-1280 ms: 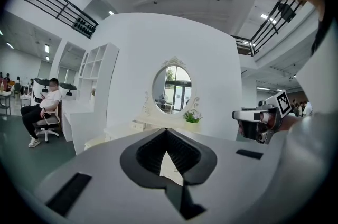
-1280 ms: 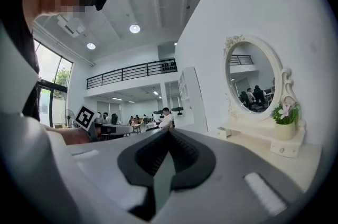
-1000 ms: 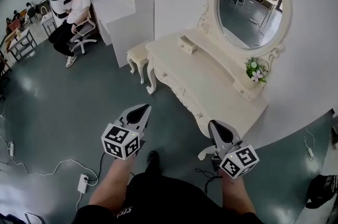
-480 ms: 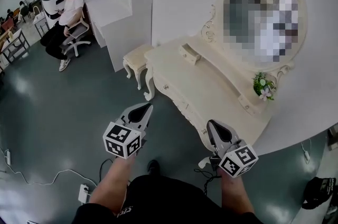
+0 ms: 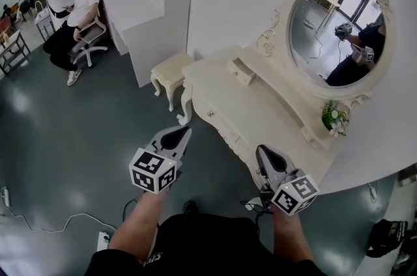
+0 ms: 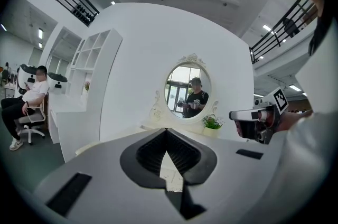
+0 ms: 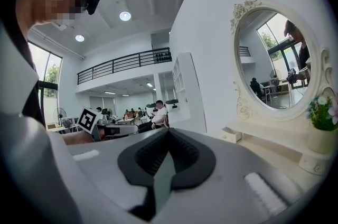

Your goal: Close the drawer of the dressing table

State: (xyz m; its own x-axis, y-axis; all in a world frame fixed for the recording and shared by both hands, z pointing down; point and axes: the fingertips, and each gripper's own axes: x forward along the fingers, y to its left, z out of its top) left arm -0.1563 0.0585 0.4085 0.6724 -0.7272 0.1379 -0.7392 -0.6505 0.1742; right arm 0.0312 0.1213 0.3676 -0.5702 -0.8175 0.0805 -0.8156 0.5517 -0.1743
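As left claw and right claw hang closed, empty, one dressing table, one open drawer

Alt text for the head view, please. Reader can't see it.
Seen from above, a person holds two shut, empty grippers, the left gripper and right gripper, short of a cream dressing table whose small drawer juts out on its top, near an oval mirror. A stool stands by the table's far end.
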